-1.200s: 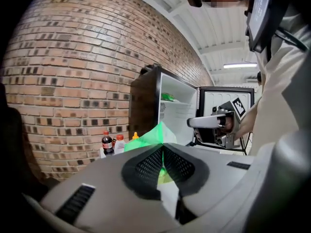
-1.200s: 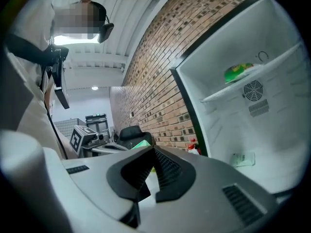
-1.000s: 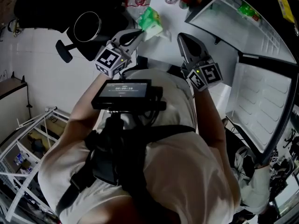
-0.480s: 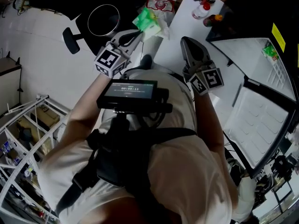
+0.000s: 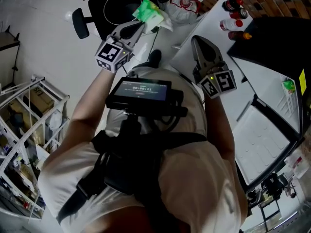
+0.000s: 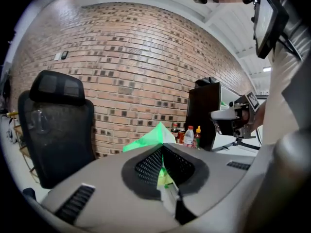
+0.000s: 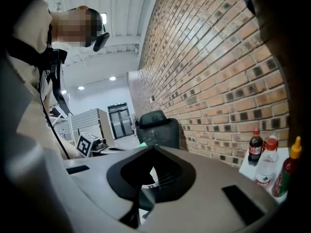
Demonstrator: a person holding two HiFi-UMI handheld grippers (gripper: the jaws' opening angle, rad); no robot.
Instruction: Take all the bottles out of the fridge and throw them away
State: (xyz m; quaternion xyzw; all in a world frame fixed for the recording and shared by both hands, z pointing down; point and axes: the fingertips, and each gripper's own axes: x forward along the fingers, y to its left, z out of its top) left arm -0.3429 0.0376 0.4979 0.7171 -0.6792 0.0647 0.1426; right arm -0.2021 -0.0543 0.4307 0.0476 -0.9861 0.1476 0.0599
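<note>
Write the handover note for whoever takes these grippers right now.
Left gripper: fingers shut on a green bottle, held near what looks like a bin.
Right gripper: shut, empty.
Fridge: open; a green item, likely another bottle, shows inside.
Done: one bottle out, not yet binned.
Left: bin it, then clear the fridge, probably with the free right gripper.

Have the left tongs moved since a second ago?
Yes. The left tongs, shut on the green bottle, moved left toward the round bin; the bottle now overlaps its rim.
</note>
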